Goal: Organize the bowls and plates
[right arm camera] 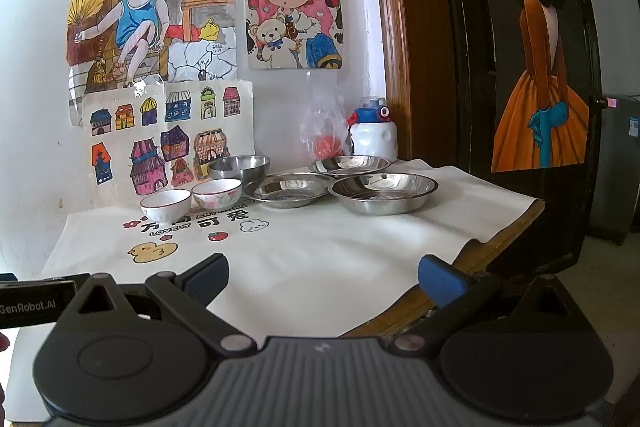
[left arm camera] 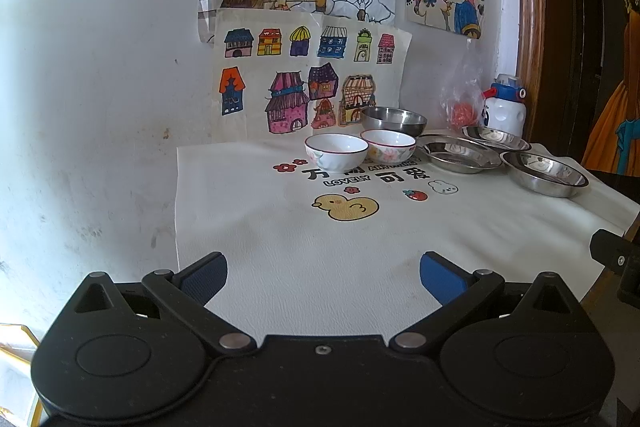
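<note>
Left tool [left arm camera: 323, 277]: blue pads spread wide apart, nothing between them, low over the near part of the cloth-covered desk [left arm camera: 400, 247].
Right tool [right arm camera: 323, 277]: pads likewise apart and empty, above the desk's near right side.
Ceramic bowls [left arm camera: 336, 151]: two, side by side, apparently touching, at the far middle of the desk.
Steel bowl [left arm camera: 394, 120]: behind them, near the wall.
Steel plates [right arm camera: 290, 190]: three shallow ones, clustered at the far right, rims nearly meeting.
Slip risk: thin polished rims could slide from the pads when pinched.
Knock risk: the water bottle [right arm camera: 374, 133] and plastic bag [right arm camera: 326, 131] stand just behind the plates; a long reach may topple them.
Edge risk: the front plate [right arm camera: 383, 193] sits nearest the right desk edge, so a push might send it off.
</note>
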`<state>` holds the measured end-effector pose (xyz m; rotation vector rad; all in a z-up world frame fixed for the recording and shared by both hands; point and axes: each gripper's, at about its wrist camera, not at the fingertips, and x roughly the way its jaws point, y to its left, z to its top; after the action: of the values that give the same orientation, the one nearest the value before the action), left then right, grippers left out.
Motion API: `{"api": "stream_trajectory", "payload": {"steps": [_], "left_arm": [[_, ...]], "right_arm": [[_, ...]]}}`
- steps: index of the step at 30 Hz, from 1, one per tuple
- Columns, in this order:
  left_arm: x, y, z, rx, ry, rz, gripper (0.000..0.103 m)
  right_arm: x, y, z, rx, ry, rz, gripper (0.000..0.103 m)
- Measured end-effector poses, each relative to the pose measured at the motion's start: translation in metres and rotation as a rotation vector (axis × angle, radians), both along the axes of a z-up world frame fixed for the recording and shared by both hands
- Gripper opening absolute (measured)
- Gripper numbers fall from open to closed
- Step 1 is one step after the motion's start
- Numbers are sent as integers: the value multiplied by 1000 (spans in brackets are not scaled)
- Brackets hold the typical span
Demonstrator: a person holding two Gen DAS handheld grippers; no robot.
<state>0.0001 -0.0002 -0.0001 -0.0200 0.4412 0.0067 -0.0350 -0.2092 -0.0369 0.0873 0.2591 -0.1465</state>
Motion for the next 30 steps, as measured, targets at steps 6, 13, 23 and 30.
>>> {"api": "stream_trajectory", "payload": {"steps": [6,13,23,30], "left_arm": [[0,0,0,1,0,0,102],[0,0,0,0,1,-1,102],[0,0,0,-3,1,0,102],[-1,1,-6,-5,4,-1,102]], "right_arm": [[0,0,0,0,0,1,103],[1,0,-2,0,-1,1,103],[1,1,1,-3,1,1,103],[1,3,1,-6,1,1,103]]}}
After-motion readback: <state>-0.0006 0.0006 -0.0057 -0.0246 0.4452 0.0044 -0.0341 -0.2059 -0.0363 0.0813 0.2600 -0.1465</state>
